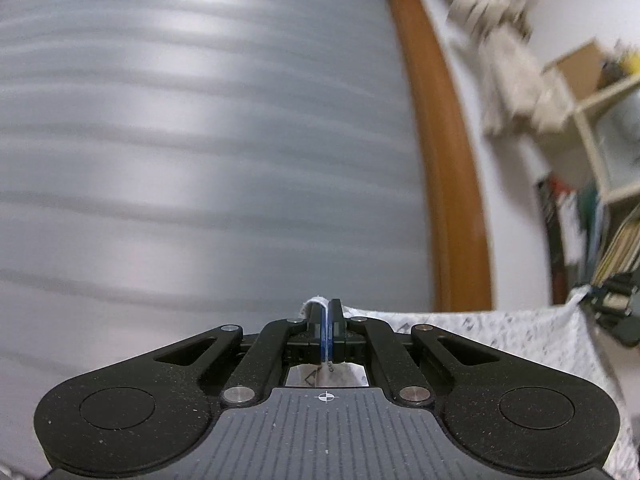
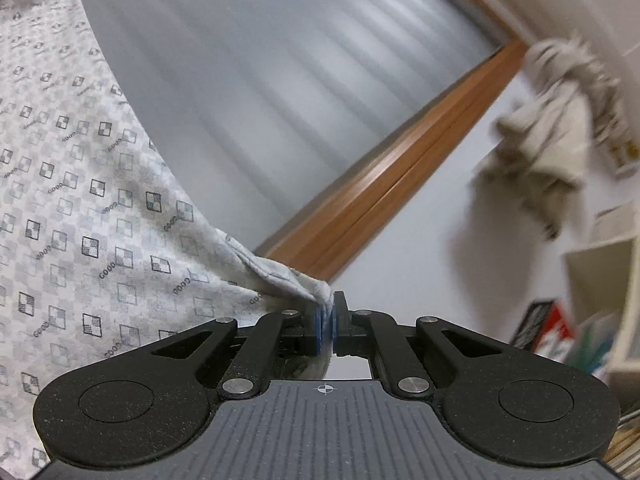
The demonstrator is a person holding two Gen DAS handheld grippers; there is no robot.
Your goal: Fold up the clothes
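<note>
A white cloth (image 2: 80,184) printed with small grey checkered squares and lettering hangs stretched in the air. My right gripper (image 2: 328,312) is shut on one corner of it, and the fabric spreads away to the left of that view. My left gripper (image 1: 326,312) is shut on another corner, with a white tuft showing above the blue pads. From there the cloth (image 1: 500,332) runs right to the other gripper (image 1: 612,304), seen at the far edge. Both views are blurred by motion.
A grey ribbed shutter (image 1: 200,140) fills the background, bordered by an orange-brown wooden frame (image 1: 452,184). A beige cloth (image 2: 560,128) hangs on the white wall. A white shelf unit (image 1: 600,120) with books and boxes stands at the right.
</note>
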